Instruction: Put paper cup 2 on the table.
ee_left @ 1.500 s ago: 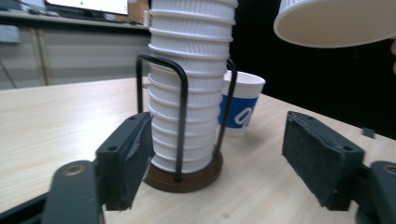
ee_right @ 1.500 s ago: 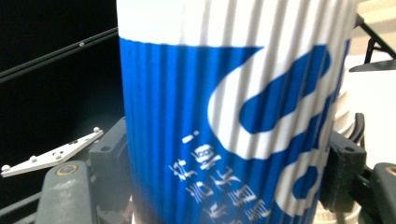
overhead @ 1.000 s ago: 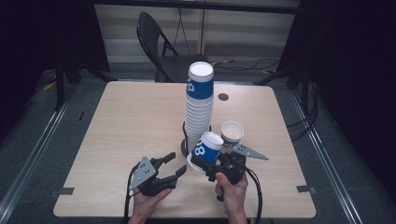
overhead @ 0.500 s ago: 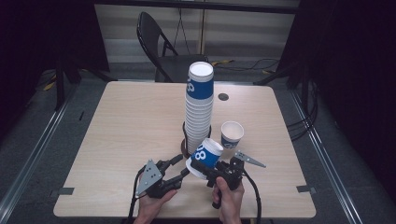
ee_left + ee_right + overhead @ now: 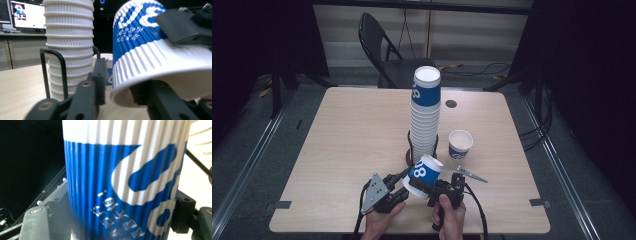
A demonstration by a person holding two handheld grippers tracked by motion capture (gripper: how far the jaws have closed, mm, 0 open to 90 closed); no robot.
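A blue-and-white ribbed paper cup [image 5: 424,172] [image 5: 150,50] [image 5: 120,182] hangs tilted above the table's near edge, with my right gripper [image 5: 424,184] [image 5: 117,205] shut on its body. My left gripper [image 5: 406,184] [image 5: 120,80] reaches in from the left. Its jaws have just been closing around the cup's wide rim end, and a thin gap still shows at the left jaw. Behind stands a tall stack of upturned cups [image 5: 426,115] [image 5: 68,37] in a black wire holder [image 5: 409,145] [image 5: 62,72].
One upright cup [image 5: 460,145] [image 5: 106,67] stands alone right of the stack. The wooden table [image 5: 337,140] has a small round hole [image 5: 451,104] at the back. A black folding chair [image 5: 382,55] is beyond the far edge.
The right gripper has brought the tilted cup down and nearer the front edge. The left gripper's jaws have narrowed around the cup's rim end, and that hand has hardly shifted.
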